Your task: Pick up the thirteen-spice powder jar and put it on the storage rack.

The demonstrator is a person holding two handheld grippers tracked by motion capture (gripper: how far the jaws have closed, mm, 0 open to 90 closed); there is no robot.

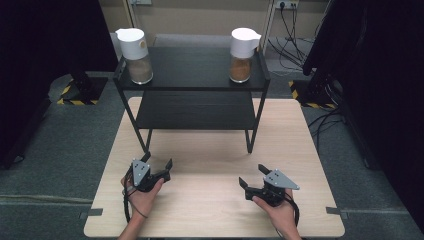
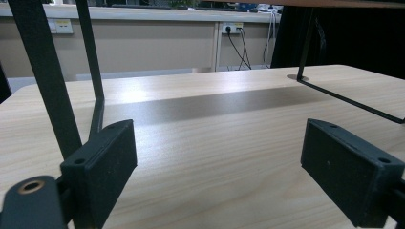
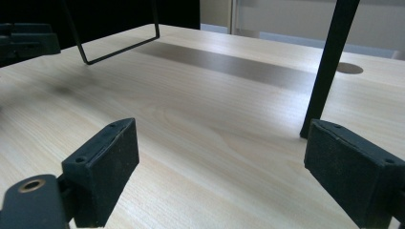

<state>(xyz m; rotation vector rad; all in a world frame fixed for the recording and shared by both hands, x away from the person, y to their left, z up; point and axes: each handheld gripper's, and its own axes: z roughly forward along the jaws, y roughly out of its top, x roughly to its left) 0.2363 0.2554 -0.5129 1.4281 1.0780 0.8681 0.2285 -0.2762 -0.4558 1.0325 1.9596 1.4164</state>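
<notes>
On the bench [image 1: 210, 200], in front of the black rack [image 1: 192, 70], you hold both tools low: left tool [image 1: 159, 167], right tool [image 1: 252, 176], each with jaws wide apart, gripping nothing. Two white-lidded jars, left jar [image 1: 135, 49] and right jar [image 1: 242, 48], stand atop the rack. Start position, likely; next comes a reach up and forward.

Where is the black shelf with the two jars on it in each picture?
High view: the black shelf stands at the far middle of the wooden table, a jar at each top corner.
Left gripper view: its legs rise at the left and at upper right.
Right gripper view: one leg stands at the right, its thin foot frame at upper left.
Shared landmark: the shelf's dark shadow band across the table.
</notes>
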